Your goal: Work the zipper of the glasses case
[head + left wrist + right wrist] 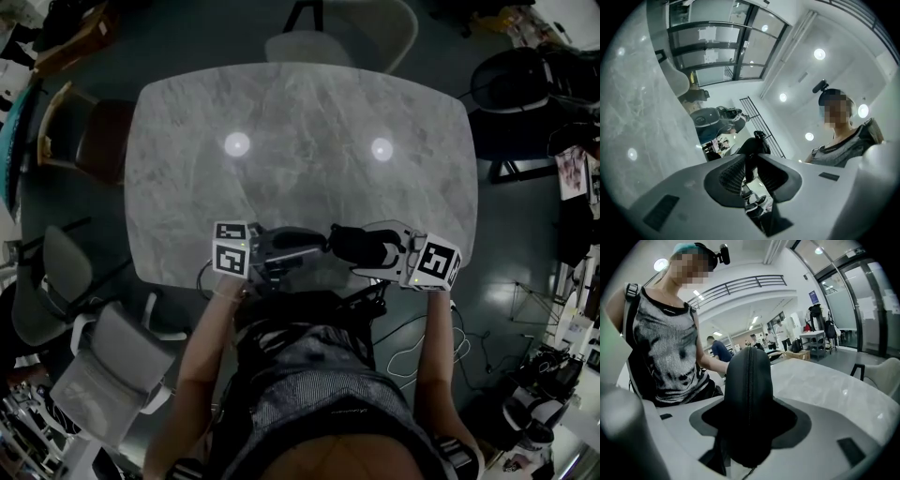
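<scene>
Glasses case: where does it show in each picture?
Head view: glasses case low centre, at the marble table near edge.
Left gripper view: only a thin black tab, pinched between the jaws.
Right gripper view: dead centre, clamped, zipper facing the camera.
Shared landmark: the marble table.

The right gripper clamps the black glasses case, zipper running up its middle.

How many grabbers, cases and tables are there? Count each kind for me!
2 grippers: left gripper, right gripper
1 glasses case, black, held by both
1 table, grey marble
Total: 4 things
</scene>
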Available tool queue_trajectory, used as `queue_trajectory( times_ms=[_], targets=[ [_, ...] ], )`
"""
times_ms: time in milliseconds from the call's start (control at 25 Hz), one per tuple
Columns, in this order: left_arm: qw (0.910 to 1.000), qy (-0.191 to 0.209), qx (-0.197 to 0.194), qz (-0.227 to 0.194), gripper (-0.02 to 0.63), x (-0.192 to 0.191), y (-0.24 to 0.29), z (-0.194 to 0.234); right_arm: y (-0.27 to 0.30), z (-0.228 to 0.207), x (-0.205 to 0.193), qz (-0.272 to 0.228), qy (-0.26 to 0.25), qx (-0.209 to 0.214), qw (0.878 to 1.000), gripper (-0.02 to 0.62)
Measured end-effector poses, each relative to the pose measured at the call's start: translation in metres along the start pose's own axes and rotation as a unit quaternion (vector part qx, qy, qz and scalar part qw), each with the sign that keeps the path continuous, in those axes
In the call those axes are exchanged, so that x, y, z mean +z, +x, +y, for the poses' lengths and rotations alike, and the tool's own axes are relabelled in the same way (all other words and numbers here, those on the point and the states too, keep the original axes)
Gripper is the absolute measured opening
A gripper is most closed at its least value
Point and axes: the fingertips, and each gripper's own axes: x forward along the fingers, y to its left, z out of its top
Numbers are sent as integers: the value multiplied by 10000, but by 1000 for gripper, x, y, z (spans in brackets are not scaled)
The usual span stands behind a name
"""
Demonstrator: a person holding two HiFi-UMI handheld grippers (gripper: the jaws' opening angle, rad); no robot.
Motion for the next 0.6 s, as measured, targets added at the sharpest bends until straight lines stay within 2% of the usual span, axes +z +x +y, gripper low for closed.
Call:
queue_trajectory(
  times_ms=[120,200,320,600],
  targets=[
    [9984,-452,-277,-177,61,4,0,-1,-1,1,0,35,-98,-26,9999,314],
    [9975,-599,-300,-222,61,5,0,1,0,0,1,55,-141,-51,9999,314],
    [9983,-555,-153,-130,57,1,1,7,1,0,5,64,-179,-93,9998,314],
    [9977,-588,-140,-291,8,5,-6,9,2,-6,-3,336,-336,-337,9983,314]
  ],
)
